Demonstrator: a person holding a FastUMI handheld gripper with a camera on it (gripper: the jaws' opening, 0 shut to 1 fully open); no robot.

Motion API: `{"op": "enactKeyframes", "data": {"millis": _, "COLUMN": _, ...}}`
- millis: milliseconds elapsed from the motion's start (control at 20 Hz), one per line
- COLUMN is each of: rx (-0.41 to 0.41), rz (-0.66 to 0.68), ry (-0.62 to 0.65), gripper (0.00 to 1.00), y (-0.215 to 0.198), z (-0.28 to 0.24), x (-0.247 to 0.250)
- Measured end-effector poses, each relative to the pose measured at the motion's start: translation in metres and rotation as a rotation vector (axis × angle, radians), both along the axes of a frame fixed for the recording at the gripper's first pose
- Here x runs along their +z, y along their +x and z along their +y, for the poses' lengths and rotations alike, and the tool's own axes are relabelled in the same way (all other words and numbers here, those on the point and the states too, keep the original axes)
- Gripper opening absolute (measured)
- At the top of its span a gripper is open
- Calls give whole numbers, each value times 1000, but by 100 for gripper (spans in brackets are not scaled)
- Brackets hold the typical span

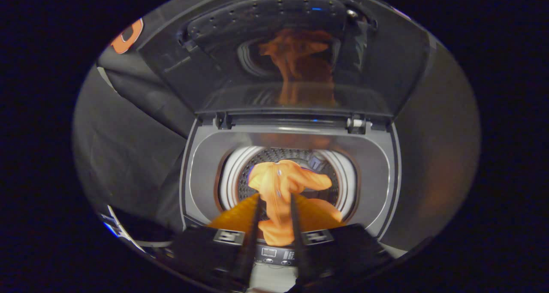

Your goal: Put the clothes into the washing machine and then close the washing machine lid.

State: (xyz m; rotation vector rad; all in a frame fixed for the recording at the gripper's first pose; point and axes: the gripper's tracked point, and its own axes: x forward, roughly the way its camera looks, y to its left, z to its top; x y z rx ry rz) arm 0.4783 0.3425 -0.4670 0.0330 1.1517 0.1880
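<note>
An orange garment [281,185] hangs bunched between my two fingers, and my gripper [276,200] is shut on it. It hangs over the round drum opening [343,177] of a top-loading washing machine [377,164], just ahead of the fingers. The lower end of the cloth droops toward the control panel [276,255] at the machine's front edge. The dark glass lid [291,57] stands raised behind the drum and mirrors the orange cloth.
Black booth cloth [128,138] hangs to the left of the machine and behind it. The lid's hinges [358,123] sit at the back rim of the tub. A grey wall surface [437,155] lies to the right.
</note>
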Motion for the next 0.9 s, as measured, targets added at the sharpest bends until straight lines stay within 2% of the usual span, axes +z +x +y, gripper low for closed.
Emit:
{"op": "enactKeyframes", "data": {"millis": 100, "rx": -19, "rz": -8, "ry": -4, "gripper": 93, "y": 0, "z": -4, "x": 2}}
{"op": "enactKeyframes", "data": {"millis": 450, "rx": -26, "rz": -9, "ry": -14, "gripper": 90, "y": -4, "z": -6, "x": 0}}
{"op": "enactKeyframes", "data": {"millis": 900, "rx": 24, "rz": -95, "ry": -46, "gripper": 90, "y": 0, "z": -12, "x": 32}}
